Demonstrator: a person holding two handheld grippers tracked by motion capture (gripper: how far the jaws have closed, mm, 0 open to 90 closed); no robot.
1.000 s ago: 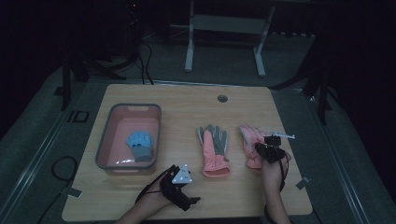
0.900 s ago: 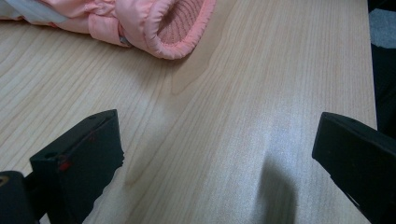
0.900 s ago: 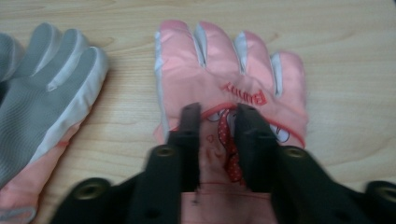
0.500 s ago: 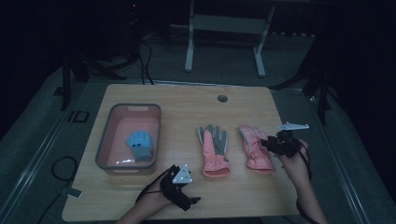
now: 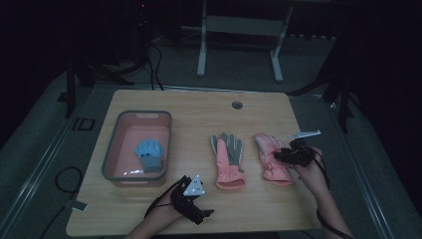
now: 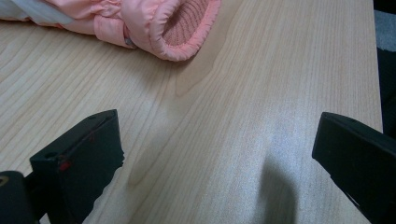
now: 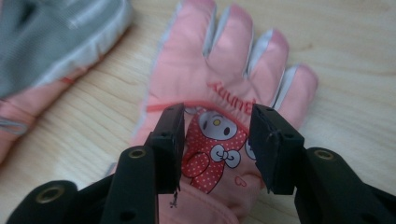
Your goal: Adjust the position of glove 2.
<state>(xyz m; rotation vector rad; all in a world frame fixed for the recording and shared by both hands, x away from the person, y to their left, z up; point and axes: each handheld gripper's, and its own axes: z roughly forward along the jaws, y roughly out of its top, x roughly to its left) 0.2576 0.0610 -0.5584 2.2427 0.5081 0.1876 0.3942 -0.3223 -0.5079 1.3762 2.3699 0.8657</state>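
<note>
R claw [image 5: 281, 155] back over far-pointing glove [image 5: 272, 158]

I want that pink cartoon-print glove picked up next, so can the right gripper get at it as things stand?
Probably yes: the right gripper hangs open right over the pink cartoon-print fabric glove, which lies flat with nothing on top of it.

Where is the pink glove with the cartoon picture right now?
In the high view, the pink cartoon glove lies right of the grey-palmed glove, under the right gripper.
</note>
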